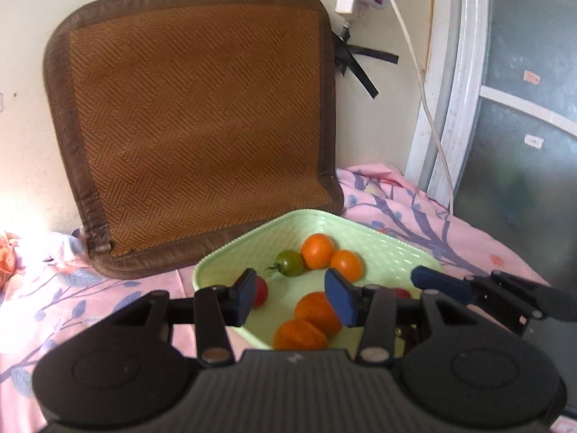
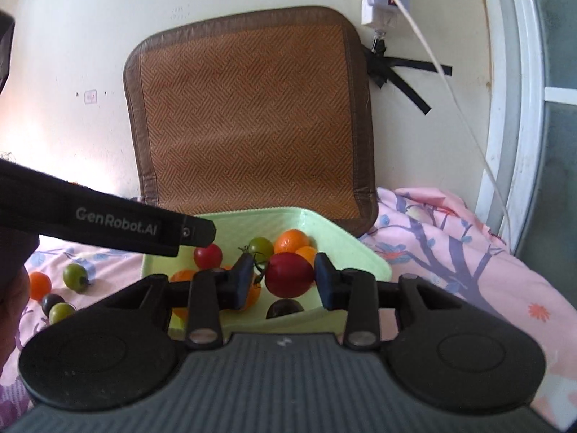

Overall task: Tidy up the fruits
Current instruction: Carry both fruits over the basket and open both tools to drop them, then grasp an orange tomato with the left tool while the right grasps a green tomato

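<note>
Right wrist view, foreground: the right gripper [image 2: 285,278] has a red tomato [image 2: 290,274] between its blue pads; a narrow gap shows on the right side, so a firm grip cannot be confirmed. The tomato hangs above the near part of the green tray [image 2: 346,241]. Only this view shows the loose fruit left of the tray on the cloth: an orange [image 2: 39,284], two green tomatoes [image 2: 75,277] and a dark one [image 2: 52,301]. The left gripper's body crosses the frame from the left, lettered "GenRobot.AI" [image 2: 115,222].

Left wrist view, foreground: the left gripper [image 1: 294,297] stands with jaws apart and nothing between them, over the tray's [image 1: 396,252] near corner. Only here is the tray's floor plainly seen: two oranges [image 1: 306,324] near, a green tomato [image 1: 290,262] and two more oranges [image 1: 317,250] farther back, and a red tomato [image 1: 260,290] partly behind the left pad. The right gripper's fingers [image 1: 443,283] enter at right.

Surface: a pink cloth [image 2: 450,252] printed with purple branches. Behind the tray, a brown woven cushion [image 2: 249,115] leans on a cream wall [image 2: 72,36]. A white power strip [image 2: 382,0] with cables hangs above; black tape strips [image 2: 407,79] cross beside it. A white-framed frosted door [image 1: 523,126] stands at right; its small stickers are unreadable.
</note>
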{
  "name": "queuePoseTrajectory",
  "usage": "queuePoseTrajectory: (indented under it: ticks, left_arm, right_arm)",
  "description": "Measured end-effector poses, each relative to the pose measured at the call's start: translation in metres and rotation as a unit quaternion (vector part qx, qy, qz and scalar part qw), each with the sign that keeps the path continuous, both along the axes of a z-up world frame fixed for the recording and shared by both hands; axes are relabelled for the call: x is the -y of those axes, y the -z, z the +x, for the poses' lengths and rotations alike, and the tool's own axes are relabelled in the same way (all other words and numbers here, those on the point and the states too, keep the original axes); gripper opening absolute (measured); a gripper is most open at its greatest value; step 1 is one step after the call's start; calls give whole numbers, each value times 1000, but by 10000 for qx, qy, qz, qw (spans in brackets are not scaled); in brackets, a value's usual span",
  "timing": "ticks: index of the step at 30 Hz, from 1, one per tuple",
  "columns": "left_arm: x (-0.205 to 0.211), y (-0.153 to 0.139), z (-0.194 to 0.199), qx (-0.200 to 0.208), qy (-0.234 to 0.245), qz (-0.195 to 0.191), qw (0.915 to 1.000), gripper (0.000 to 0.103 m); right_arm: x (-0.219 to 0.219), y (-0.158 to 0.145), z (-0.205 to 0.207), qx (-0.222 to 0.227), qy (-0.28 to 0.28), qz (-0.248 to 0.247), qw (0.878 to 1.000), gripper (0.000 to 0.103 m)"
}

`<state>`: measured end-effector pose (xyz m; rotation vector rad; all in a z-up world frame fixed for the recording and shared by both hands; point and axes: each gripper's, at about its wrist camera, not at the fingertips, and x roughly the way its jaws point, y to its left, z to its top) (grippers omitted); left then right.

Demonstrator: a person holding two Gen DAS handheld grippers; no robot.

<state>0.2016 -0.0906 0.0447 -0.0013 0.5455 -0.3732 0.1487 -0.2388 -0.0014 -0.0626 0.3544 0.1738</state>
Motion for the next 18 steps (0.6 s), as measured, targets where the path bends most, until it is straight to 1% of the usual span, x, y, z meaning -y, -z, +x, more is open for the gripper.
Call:
queuePoseTrajectory:
  ticks: [1,3,5,8,10,12,14,16,18]
  left_arm:
    - [-7,-4,-3,36,-36,-85,10000,45]
    - [-27,-11,-15,132,-168,-239,9995,49]
    - [-53,-18,-30,212,-402,-331,9984,50]
    - [-98,-20,-56,261,-889,-284,9953,53]
    - [-126,-13,-72,206,-1199,-207,9924,53]
    - [-147,-1,-83,23,-1380,-136,9903,53]
    - [-160,13,-90,-179,-1433,-99,9895,53]
    - [-170,25,-94,-357,-1420,-164,9891,53]
    - [-176,33,-95,-475,-1399,-293,9886,53]
  right_arm:
    - [1,1,-1,21,19,25,10000,50]
    - [2,-2,-7,107,36,77,9999,50]
    - [3,-7,-16,274,79,146,9995,50]
    - [3,-16,-35,454,87,422,9980,50]
    - [-2,-19,-50,474,-40,712,9963,50]
    - [-10,-18,-62,384,-311,901,9947,50]
    - [-27,-14,-70,158,-660,960,9931,50]
    - [-48,-8,-72,-153,-1009,888,9908,50]
    - [-65,0,-71,-432,-1181,736,9893,49]
